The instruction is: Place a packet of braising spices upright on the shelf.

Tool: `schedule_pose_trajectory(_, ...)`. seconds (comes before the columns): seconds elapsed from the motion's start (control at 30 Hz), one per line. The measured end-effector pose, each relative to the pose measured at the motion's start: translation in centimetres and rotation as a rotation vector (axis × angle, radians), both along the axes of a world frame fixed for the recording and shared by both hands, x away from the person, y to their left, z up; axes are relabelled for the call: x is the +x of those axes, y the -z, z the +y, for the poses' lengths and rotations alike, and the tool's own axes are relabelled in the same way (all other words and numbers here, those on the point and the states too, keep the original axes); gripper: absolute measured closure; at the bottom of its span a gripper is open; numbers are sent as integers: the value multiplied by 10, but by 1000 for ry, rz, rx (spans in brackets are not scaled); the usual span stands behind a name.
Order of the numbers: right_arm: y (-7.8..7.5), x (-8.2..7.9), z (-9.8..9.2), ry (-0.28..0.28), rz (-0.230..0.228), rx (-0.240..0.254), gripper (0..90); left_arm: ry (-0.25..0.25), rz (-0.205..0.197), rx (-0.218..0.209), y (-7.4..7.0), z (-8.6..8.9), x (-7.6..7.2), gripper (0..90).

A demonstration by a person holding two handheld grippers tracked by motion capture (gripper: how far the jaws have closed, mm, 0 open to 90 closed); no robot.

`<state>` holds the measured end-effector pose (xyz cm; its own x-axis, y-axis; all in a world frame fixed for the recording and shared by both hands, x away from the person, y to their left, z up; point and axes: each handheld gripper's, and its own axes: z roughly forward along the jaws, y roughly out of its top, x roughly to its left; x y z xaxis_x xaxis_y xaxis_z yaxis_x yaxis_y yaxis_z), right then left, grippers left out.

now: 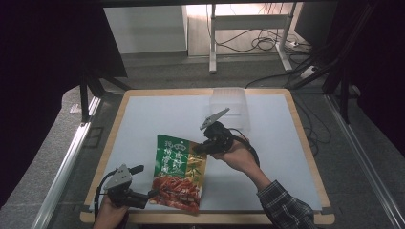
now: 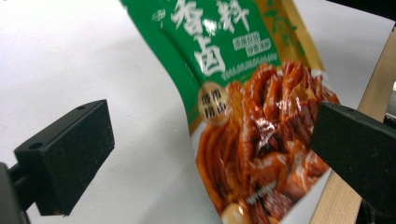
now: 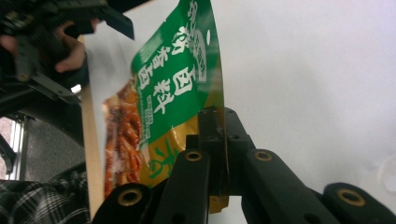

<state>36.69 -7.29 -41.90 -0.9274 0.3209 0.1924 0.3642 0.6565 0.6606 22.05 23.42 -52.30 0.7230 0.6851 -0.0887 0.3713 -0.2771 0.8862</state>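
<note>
My right fingers (image 3: 219,140) pinch the pouch's (image 1: 179,171) edge, lifting that side off the worktop (image 1: 267,143). My left fingers (image 2: 205,154) stand open around its lower corner. The thin, glossy edge could slip free, or the pouch could fold before the left closes.

The seasoning pouch (image 1: 176,171) is a flat, glossy green and gold packet with white Chinese characters and a picture of red braised meat. Its upper right corner is lifted; its lower end reaches the table's near edge.
</note>
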Motion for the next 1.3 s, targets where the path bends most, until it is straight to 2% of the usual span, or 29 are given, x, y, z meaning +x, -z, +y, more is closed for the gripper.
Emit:
schedule_pose_trajectory(0.2,-19,0,-7,14,-13,37,895,0,1,1,0,0,0,0)
schedule_pose_trajectory(0.23,-27,1,-9,26,-17,46,895,1,0,1,0,0,0,0)
schedule_pose_trajectory(0.37,-36,1,-11,35,-28,54,895,1,1,4,0,-1,0,0)
schedule_pose_trajectory(0.47,-50,2,-11,36,-52,65,895,2,-1,6,0,-1,0,0)
schedule_pose_trajectory(0.7,-64,3,-7,47,-101,65,896,4,-3,11,0,0,1,0)
schedule_pose_trajectory(0.87,-73,13,-5,88,-137,74,896,5,-1,9,0,0,0,0)
schedule_pose_trajectory(0.9,-77,18,-5,104,-150,92,896,5,-2,10,0,0,1,0)
schedule_pose_trajectory(1.0,-83,25,-6,129,-154,111,896,4,-1,6,0,0,1,0)
schedule_pose_trajectory(1.3,-91,48,-6,176,-170,107,896,4,1,-2,1,-1,1,0)
